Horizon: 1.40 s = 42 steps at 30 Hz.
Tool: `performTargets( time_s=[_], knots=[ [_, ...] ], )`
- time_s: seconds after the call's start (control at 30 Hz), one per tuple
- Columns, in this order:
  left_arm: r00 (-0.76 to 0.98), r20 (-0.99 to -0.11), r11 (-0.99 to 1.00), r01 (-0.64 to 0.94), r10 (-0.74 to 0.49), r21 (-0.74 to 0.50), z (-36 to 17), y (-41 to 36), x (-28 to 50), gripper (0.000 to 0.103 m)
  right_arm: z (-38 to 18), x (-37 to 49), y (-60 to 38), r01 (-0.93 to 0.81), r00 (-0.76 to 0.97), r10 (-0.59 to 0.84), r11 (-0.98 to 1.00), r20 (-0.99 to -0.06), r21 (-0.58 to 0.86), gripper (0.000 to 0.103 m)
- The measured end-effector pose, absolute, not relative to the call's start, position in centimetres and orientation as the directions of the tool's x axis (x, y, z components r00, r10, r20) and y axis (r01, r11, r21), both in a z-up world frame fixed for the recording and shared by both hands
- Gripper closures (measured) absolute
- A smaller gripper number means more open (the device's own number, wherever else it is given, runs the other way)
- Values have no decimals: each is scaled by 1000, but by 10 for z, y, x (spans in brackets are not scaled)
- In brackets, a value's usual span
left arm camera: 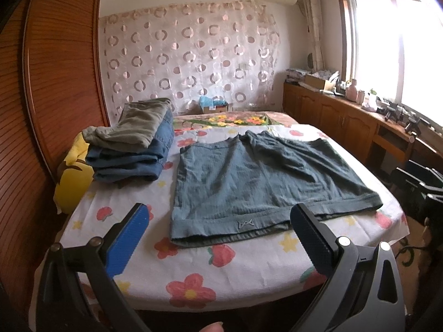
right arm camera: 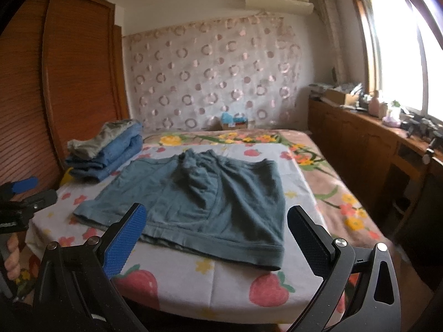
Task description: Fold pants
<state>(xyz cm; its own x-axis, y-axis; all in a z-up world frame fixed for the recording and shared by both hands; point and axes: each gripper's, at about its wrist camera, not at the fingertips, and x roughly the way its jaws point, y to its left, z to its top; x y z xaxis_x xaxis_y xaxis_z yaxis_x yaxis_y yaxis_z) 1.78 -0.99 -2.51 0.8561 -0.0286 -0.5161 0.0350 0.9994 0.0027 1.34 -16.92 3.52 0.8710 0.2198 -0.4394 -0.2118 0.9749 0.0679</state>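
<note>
On the bed point(left arm camera: 249, 271), over a white sheet point(left arm camera: 243, 260) printed with strawberries and flowers, a pair of teal pants point(left arm camera: 249, 182) lies spread flat, waistband toward the near edge and the fabric bunched into wrinkles toward the far end. Just left of the pants sits a stack of folded clothes point(left arm camera: 133, 149): an olive-grey garment on top of blue denim, apart from the pants by a strip of sheet. A yellow soft toy point(left arm camera: 73, 177) is wedged between that stack and the wooden wardrobe point(left arm camera: 55, 69) at the left. Against the far wall hangs a sheer curtain point(left arm camera: 188, 55) with ring patterns, a small cardboard box point(left arm camera: 214, 106) below it. A wooden cabinet point(left arm camera: 346, 119) cluttered with bottles and boxes runs under the bright window point(left arm camera: 387, 49) on the right.

The left claw point(left arm camera: 220, 231) hangs above the near edge of the bed, spread wide, its blue pads point(left arm camera: 130, 243) bracketing the waistband without touching it; it holds nothing. The right claw point(right arm camera: 216, 235) is likewise splayed wide and empty, poised over the waistband's right part. From the right wrist view, the left claw shows at the far left edge, gripped by a hand point(right arm camera: 12, 260).
</note>
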Motion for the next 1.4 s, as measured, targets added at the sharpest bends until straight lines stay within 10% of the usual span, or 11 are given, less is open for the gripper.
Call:
performTargets(
  time_s=[0.57,1.0,1.4],
  knots=[
    [792,-601,994,105,-107,-39,-61,11,63,1,-9,63,-219,-105,831,102,994,-546,25,52],
    [752,-643,990,105,-143,-97,-77,43,85,2,-32,73,-221,-177,745,159,983,-648,37,55],
    [704,-692,985,80,-163,-151,-94,64,86,29,-39,70,-228,-169,710,158,984,-686,52,52]
  ],
)
